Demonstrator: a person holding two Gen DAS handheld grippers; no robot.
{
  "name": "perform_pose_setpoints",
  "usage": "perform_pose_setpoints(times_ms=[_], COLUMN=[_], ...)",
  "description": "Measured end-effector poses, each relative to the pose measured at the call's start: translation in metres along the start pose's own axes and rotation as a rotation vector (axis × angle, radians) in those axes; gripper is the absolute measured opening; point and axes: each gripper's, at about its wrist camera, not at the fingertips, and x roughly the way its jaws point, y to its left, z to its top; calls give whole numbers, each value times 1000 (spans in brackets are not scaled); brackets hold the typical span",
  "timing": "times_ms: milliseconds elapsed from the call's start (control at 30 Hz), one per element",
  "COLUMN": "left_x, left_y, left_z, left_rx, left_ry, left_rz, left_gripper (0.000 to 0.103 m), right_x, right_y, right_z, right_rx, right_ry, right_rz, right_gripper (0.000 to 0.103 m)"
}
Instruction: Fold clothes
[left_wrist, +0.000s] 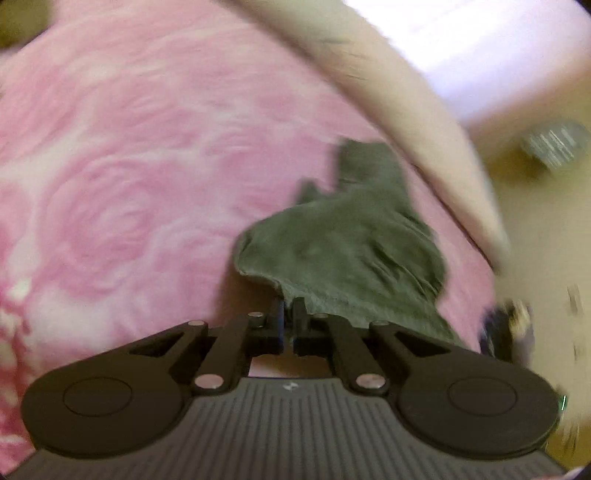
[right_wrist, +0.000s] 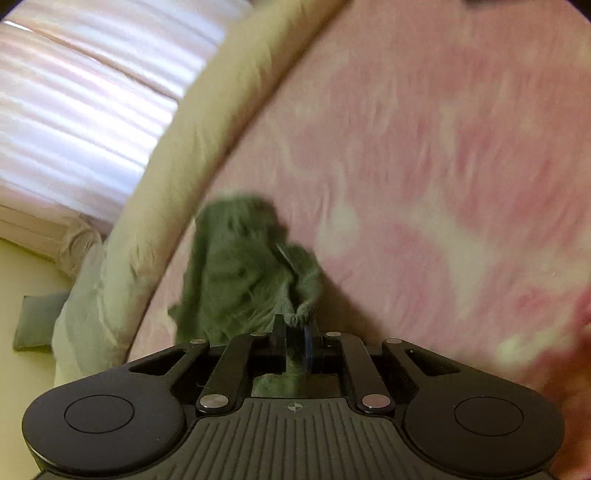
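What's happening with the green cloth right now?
Left gripper shut on green cloth edge. Right gripper shut on it too. Cloth bunched on pink blanket. Nothing in the way.

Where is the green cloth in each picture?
Left wrist view: the green cloth lies right of the middle, just ahead of the fingers.
Right wrist view: the green cloth lies left of the middle, just ahead of the fingers.
Shared landmark: the pink flowery blanket beneath it.
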Motion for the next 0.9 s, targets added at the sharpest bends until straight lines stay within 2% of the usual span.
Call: perform_pose_setpoints(times_ms=[67,200,300,400,500,667,733,767,800,833,867,900], left_x=[-1,15,16,8,1,3,6,5,5,-1,-5,-8], left_y=[-9,2,11,13,9,-5,-1,2,5,6,7,7], left_z=[-16,-61,-79,-82,-82,-77,-73,-70,-67,-61,-52,-41], left_rx=[60,84,79,84,118,142,140,139,137,132,128,127], left_ry=[70,225,259,265,280,302,340,352,362,340,306,269], left_rz=[-15,62,108,143,172,190,226,244,260,259,263,270], left_gripper=[1,2,2,2,2,2,4,12,15,20,25,28], right_x=[-30,-45,-44,-42,-41,-42,-38,-34,-35,-38,-43,-47], right_y=[-3,-35,-53,-67,-65,-63,-61,-59,-58,-57,-54,-51], right_z=[5,-13,-33,-50,-60,-56,-53,-51,-49,-47,-44,-41], right_rx=[-19,2,-31,9,-9,-36,-45,-48,-55,-69,-89,-109], right_ry=[-37,33,77,108,124,149,172,189,195,186,161,137], right_rz=[-35,-193,-290,-313,-325,-339,-343,-344,-350,-372,-374,-376], right_gripper=[7,7,7,7,7,7,8,12,41,69,74,75])
